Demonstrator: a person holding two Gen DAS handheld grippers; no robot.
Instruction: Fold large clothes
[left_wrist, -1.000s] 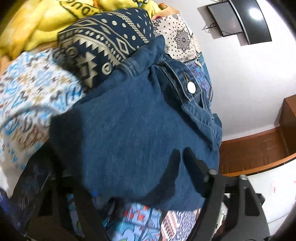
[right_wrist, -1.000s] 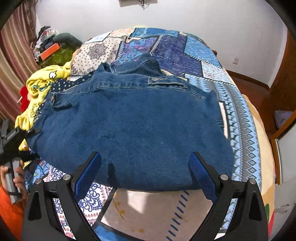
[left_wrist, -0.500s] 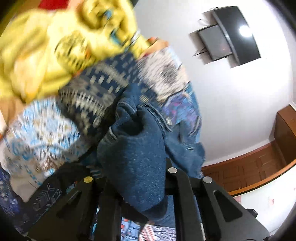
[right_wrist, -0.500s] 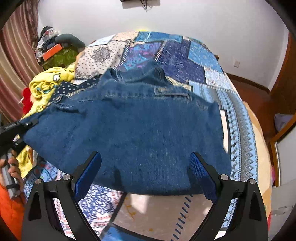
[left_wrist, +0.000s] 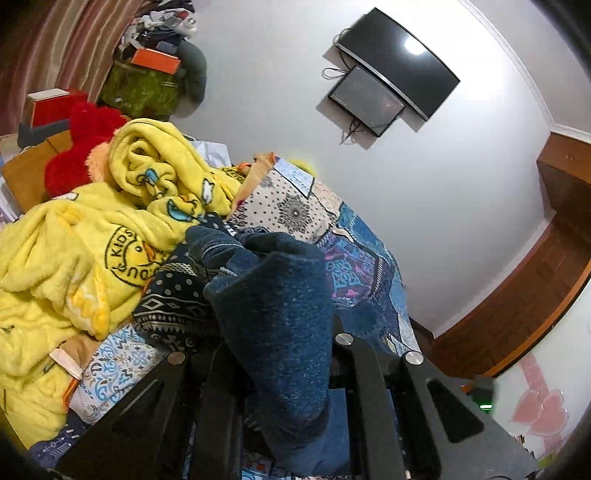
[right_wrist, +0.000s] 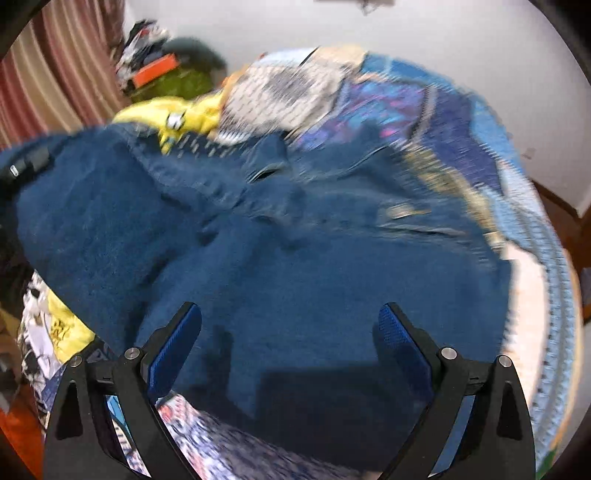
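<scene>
A large blue denim garment (right_wrist: 314, 266) lies spread over the patterned bedspread (right_wrist: 461, 122). My left gripper (left_wrist: 277, 354) is shut on a bunched fold of the denim garment (left_wrist: 280, 314) and holds it raised off the bed. The left gripper shows at the far left of the right wrist view (right_wrist: 26, 166), clamped on the garment's lifted left edge. My right gripper (right_wrist: 290, 332) is open with blue pads, hovering over the near part of the denim, holding nothing. The right wrist view is motion-blurred.
A yellow fleece blanket (left_wrist: 92, 240) is heaped at the left of the bed, with a red plush item (left_wrist: 77, 144) behind it. A dark patterned cloth (left_wrist: 173, 302) lies under the denim. Screens (left_wrist: 388, 81) hang on the wall. Wooden furniture (left_wrist: 535, 295) stands at the right.
My left gripper closed on the denim's left edge and lifted it, bunching the cloth. The garment's left side rose and rumpled. My right gripper moved forward over the denim and stayed open.
</scene>
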